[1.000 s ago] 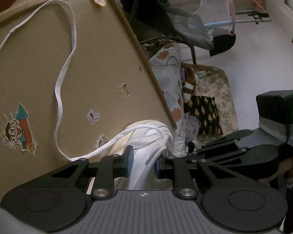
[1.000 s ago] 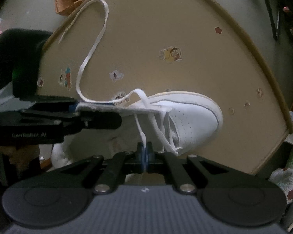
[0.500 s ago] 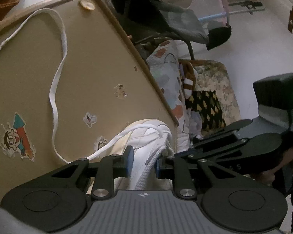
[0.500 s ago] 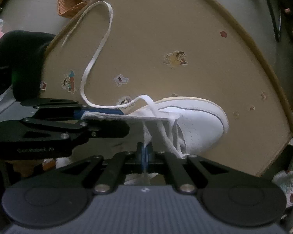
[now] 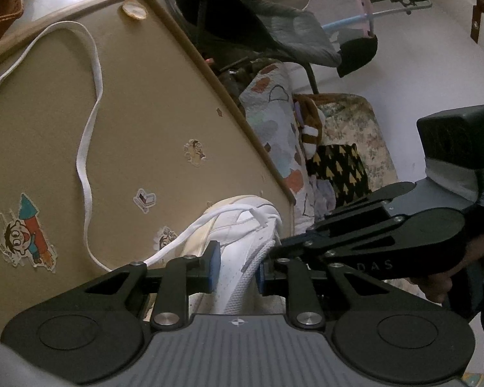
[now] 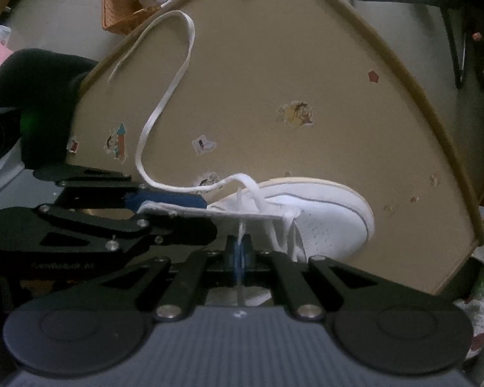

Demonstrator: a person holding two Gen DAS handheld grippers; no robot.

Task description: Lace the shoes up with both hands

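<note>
While the white sneaker (image 6: 322,216) lies low in the centre of the frame on the tan sticker table (image 6: 306,64), my left gripper (image 5: 235,266) grips its tongue and my right gripper (image 6: 240,253) is clenched on the white lace (image 6: 164,109). If I pull too hard, the lace may slip from the pads or come out of its eyelet.

Left gripper (image 5: 235,266) comes in nearly level, tipped a bit downward, jaws partway closed and clamped on the shoe's heel collar (image 5: 238,271). Right gripper (image 6: 241,251) points straight down, jaws pinched shut on a strand of the white lace (image 6: 241,237) — pads basically touching. A bit of the person's right hand (image 5: 442,285) shows behind its body.
</note>
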